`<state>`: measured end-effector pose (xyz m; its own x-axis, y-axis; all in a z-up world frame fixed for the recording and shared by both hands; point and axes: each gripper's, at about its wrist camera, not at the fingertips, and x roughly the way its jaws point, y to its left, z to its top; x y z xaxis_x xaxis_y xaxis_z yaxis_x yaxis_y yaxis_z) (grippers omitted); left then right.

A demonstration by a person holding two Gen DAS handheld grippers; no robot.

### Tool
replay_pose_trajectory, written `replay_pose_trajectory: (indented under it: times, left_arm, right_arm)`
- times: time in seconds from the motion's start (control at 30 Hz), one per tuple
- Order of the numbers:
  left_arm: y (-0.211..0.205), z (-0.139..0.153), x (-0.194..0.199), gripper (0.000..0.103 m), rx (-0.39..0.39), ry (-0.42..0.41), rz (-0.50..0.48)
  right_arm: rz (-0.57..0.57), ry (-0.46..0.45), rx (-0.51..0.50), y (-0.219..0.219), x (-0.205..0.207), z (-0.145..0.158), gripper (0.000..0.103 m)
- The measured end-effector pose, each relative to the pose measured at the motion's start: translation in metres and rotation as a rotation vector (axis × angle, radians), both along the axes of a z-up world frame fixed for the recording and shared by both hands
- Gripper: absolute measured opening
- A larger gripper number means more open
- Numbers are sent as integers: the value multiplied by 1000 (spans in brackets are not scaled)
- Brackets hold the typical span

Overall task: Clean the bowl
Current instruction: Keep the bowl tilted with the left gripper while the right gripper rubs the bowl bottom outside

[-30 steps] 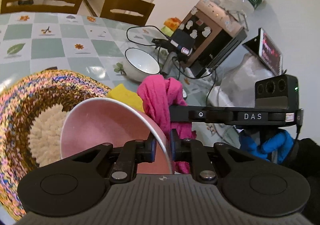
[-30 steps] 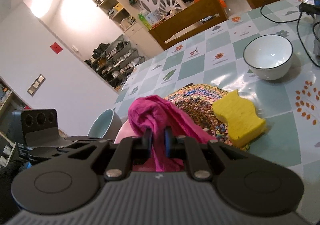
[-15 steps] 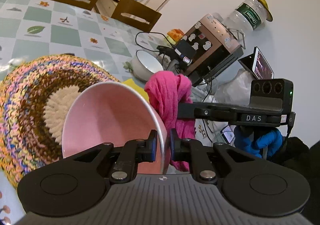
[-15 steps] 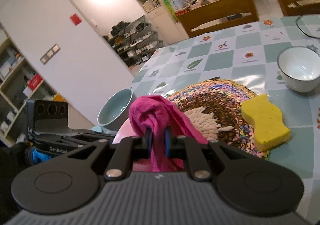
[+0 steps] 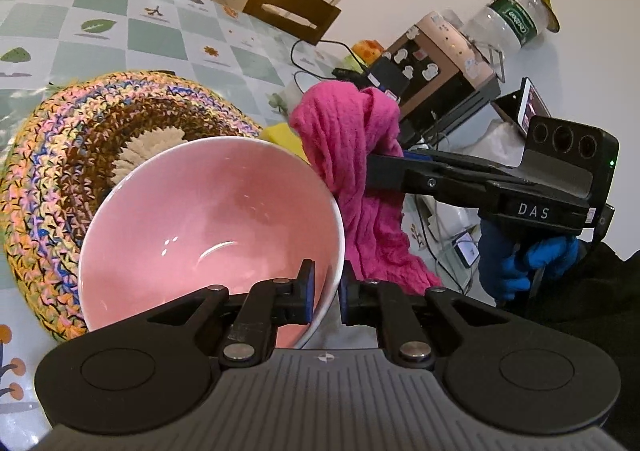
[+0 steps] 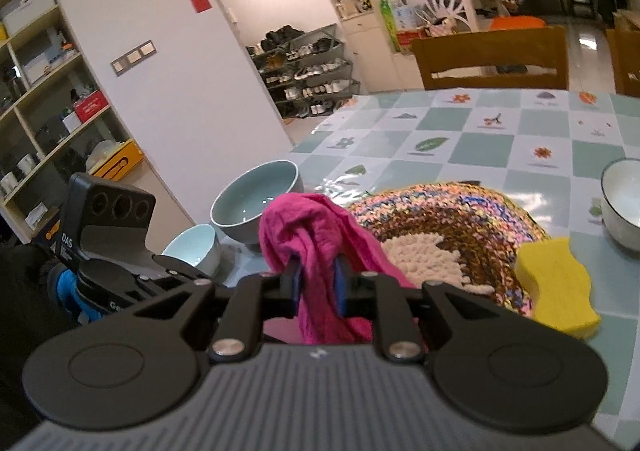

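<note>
My left gripper (image 5: 325, 291) is shut on the rim of a pink bowl (image 5: 208, 227) and holds it tilted, its inside facing the camera, above a colourful woven mat (image 5: 100, 131). My right gripper (image 6: 316, 279) is shut on a magenta cloth (image 6: 320, 243). In the left wrist view the cloth (image 5: 360, 163) hangs just right of the bowl's rim, beside it and outside it. The right gripper's body (image 5: 500, 187) reaches in from the right.
A yellow sponge (image 6: 556, 283) lies at the mat's (image 6: 452, 223) right edge. A white bowl (image 6: 620, 203) stands far right, a grey-green bowl (image 6: 256, 203) and a small pale blue bowl (image 6: 192, 251) at the table's left edge. Boxes, cables and a bottle (image 5: 512, 19) crowd the table's far side.
The pink bowl has been lifted and tipped so that its inside faces the left camera more. The cloth has come closer to its rim. Both grips are unchanged.
</note>
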<state>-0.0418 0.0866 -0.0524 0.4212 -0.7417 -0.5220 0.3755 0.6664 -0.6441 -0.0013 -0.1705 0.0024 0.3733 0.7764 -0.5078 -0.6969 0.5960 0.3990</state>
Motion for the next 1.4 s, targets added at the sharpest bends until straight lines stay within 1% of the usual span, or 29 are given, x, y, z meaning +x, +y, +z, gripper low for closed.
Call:
replay_pose_trajectory:
  times: [0.23, 0.3, 0.37, 0.43, 0.53, 0.6, 0.77, 0.8, 0.87, 0.9, 0.97, 1.1, 1.27, 1.4]
  left_arm:
    - [-3, 1, 4, 13, 2, 2, -2]
    - [-3, 1, 4, 13, 2, 2, -6]
    - [-3, 2, 5, 13, 5, 1, -10]
    - [-3, 2, 5, 13, 8, 1, -12]
    - [-3, 1, 4, 14, 13, 0, -12]
    - [-3, 1, 4, 14, 13, -1, -11]
    - [-2, 1, 4, 15, 11, -2, -4]
    - [-2, 1, 4, 15, 11, -2, -3]
    - [-2, 1, 4, 15, 10, -2, 0]
    - [-2, 1, 4, 15, 9, -2, 2]
    - [-2, 1, 4, 15, 8, -3, 5]
    - [-1, 2, 5, 15, 7, -3, 10]
    - [-1, 2, 6, 15, 4, -1, 18]
    - [0, 2, 10, 17, 5, 18, 29]
  right_arm:
    - [11, -30, -24, 9, 6, -1, 26]
    - [21, -44, -29, 12, 7, -2, 33]
    - [25, -46, -26, 14, 9, -6, 32]
    - [2, -16, -4, 14, 15, -11, 25]
    - [-67, 37, 32, 10, 24, -18, 21]
    - [-135, 88, 58, 6, 34, -28, 19]
    - [-244, 209, 117, 0, 53, -46, 18]
    - [-267, 232, 120, -1, 56, -50, 17]
    - [-302, 276, 90, -1, 60, -58, 16]
    - [-311, 296, 77, -1, 61, -62, 16]
    - [-320, 350, 84, -4, 61, -73, 15]
    - [-331, 420, 92, -8, 58, -85, 15]
    - [-301, 449, 55, -6, 49, -93, 14]
    - [-271, 451, 46, -5, 40, -94, 13]
